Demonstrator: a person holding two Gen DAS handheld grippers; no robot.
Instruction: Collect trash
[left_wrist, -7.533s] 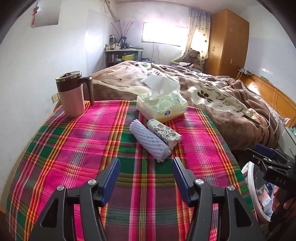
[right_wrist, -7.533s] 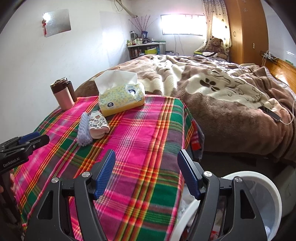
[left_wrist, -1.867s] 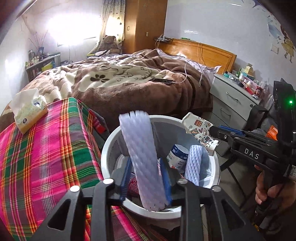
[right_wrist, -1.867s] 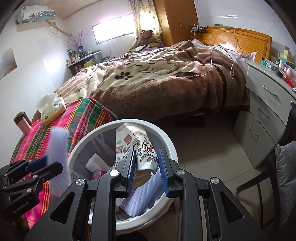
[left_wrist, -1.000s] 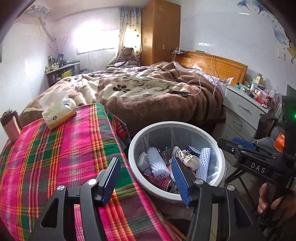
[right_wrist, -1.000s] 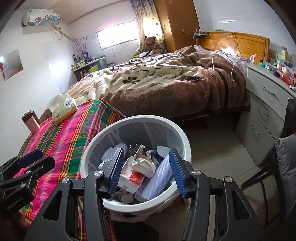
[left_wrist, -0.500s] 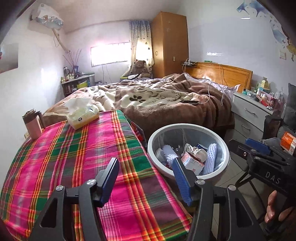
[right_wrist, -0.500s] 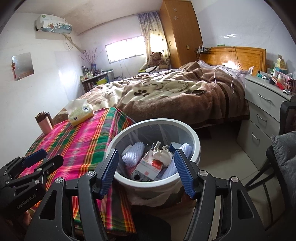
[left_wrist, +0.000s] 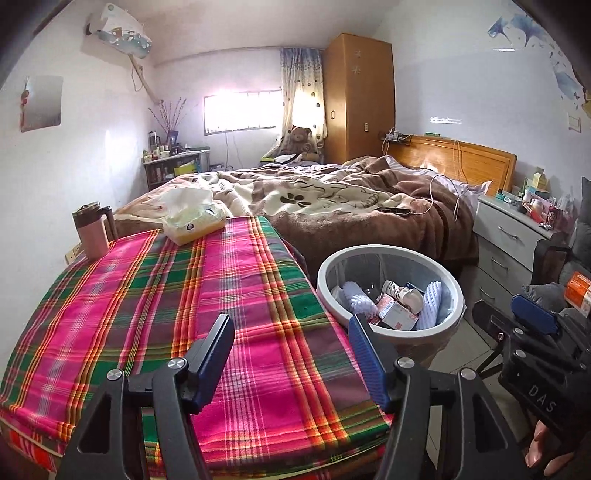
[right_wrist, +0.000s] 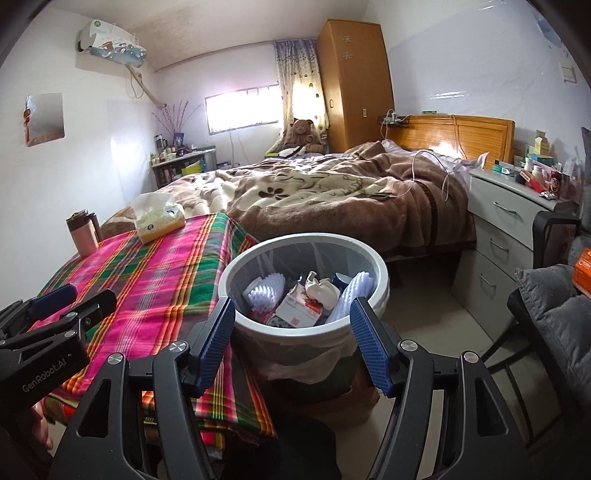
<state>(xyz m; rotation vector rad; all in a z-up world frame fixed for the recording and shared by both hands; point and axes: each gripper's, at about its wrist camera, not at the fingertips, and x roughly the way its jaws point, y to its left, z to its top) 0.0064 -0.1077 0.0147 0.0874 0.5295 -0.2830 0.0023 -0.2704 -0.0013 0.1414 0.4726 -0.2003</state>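
Observation:
A white round bin (left_wrist: 388, 249) stands on the floor beside the table's right edge. In it lie two white foam net sleeves (right_wrist: 266, 290), a patterned paper cup (right_wrist: 321, 288) and a red-and-white box (right_wrist: 299, 306). My left gripper (left_wrist: 290, 321) hovers open over the near end of the plaid tablecloth (left_wrist: 166, 295), with nothing between its blue pads. My right gripper (right_wrist: 292, 302) is in front of the bin (right_wrist: 306, 236) and a little above its rim. Its jaws are opening and hold nothing.
A tissue box (left_wrist: 194, 221) and a pink mug (left_wrist: 92, 232) stand at the table's far end. A bed with a brown blanket (left_wrist: 351, 199) lies behind it. Grey drawers (right_wrist: 509, 229) and a black chair with a grey cushion (right_wrist: 554, 306) are on the right.
The foam sleeve and the paper cup have left the jaws and now lie in the bin. Both grippers have drawn back from the bin, and the right jaws have spread wider.

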